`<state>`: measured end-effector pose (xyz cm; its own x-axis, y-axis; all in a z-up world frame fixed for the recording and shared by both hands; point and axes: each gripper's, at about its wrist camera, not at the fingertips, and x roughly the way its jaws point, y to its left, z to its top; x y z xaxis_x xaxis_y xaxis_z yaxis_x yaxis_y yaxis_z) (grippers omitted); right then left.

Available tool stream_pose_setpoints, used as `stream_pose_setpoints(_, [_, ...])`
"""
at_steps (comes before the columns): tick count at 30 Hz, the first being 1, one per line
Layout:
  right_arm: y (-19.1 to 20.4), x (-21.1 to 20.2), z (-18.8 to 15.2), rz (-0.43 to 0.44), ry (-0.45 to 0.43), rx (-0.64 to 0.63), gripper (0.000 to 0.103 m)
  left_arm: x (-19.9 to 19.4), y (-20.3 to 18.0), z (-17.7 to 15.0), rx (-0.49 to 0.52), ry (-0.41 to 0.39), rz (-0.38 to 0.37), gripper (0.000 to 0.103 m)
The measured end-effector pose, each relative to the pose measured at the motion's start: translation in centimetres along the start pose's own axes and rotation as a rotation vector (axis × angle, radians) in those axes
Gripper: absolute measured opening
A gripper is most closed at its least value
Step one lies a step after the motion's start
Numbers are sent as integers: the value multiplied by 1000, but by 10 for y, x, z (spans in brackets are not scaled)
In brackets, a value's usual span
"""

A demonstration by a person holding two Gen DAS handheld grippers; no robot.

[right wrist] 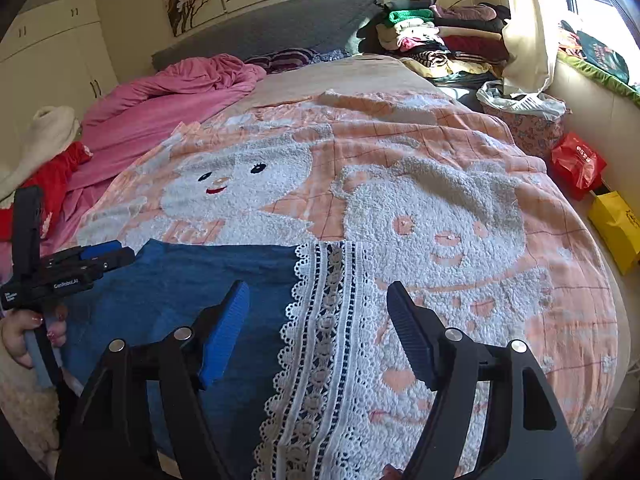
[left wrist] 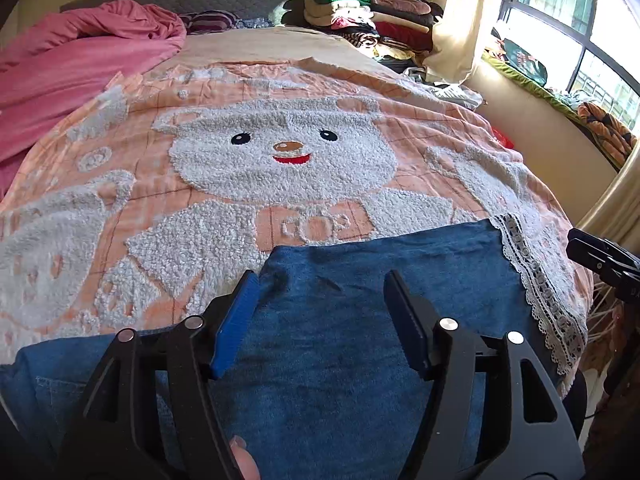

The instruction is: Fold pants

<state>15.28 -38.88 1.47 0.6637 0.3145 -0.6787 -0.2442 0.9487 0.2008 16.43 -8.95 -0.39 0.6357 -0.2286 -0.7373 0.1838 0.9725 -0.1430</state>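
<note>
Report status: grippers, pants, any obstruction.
Left gripper open, right gripper open, both empty. Pants flat on blanket, lace hem rightward. Nothing in the way.

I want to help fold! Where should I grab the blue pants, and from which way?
Probably grab the lace hem end of the pants, coming from above. The pants lie flat on the bedspread, so only an edge can be pinched, and the hem edge lies open on the right. Both the left gripper and right gripper are open with nothing pinched.
</note>
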Motion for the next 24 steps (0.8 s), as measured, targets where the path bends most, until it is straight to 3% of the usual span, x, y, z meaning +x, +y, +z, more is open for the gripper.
stream_pose_setpoints(14, [26, -35, -33, -50, -13, -16, 73, -42, -10, -13, 22, -54, -36, 87])
stream_pose_setpoints(24, [48, -53, -51, -63, -31, -33, 73, -56, -8, -32, 26, -52, -12, 92])
